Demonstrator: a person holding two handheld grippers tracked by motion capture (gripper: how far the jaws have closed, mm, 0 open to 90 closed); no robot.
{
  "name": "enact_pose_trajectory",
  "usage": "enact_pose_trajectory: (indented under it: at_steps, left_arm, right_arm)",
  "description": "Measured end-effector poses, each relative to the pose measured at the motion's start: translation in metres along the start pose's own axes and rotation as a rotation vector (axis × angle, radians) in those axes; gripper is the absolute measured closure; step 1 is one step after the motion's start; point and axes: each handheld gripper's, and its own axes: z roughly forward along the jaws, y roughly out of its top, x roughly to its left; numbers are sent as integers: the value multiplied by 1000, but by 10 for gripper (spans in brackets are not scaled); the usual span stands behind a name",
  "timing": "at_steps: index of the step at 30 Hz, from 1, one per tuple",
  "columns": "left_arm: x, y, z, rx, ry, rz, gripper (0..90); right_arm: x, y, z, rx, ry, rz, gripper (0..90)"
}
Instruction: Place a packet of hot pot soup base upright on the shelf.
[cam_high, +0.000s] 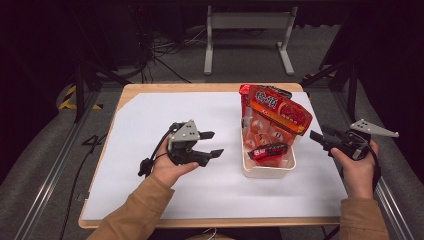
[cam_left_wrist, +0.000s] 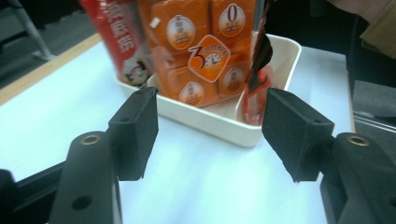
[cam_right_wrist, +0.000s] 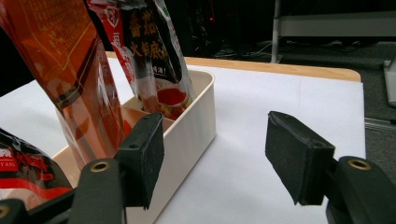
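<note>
Both claws, left (cam_high: 212, 143) & right (cam_high: 317, 138), gape released; the 2 upright snack bags (cam_high: 276, 114) look light, crinkly, slippery—pinch top seams.

High view overhead; both gripper views close on white tub (cam_left_wrist: 261, 135).

The cream-white tray (cam_high: 267, 171) is showing orange packets (cam_left_wrist: 205, 51) printed with white round emblems, a red pouch (cam_high: 280, 112) bearing yellow-orange print, and a red-and-black sachet (cam_high: 268, 151), all standing out against the white sheet (cam_high: 165, 125) covering the light wood table (cam_high: 150, 88), beside black grippers.
</note>
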Motion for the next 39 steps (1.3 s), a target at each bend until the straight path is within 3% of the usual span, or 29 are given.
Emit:
enact_pose_trajectory:
  at_steps: [7, 10, 26, 31, 39]
  left_arm:
    - [11, -16, -25, 8, 54, -36, 345]
    - [15, -22, -34, 16, 70, -55, 294]
    - [27, -64, -81, 30, 164, -129, 260]
    - [37, -79, -98, 12, 231, -180, 248]
    - [52, -98, -110, -10, 275, -232, 251]
  right_arm:
    - [2, 0, 2, 6, 4, -13, 351]
    - [2, 0, 1, 1, 3, -16, 346]
    - [3, -4, 1, 14, 3, -36, 332]
    - [3, -4, 1, 13, 4, -42, 320]
    - [2, -8, 5, 22, 4, -52, 302]
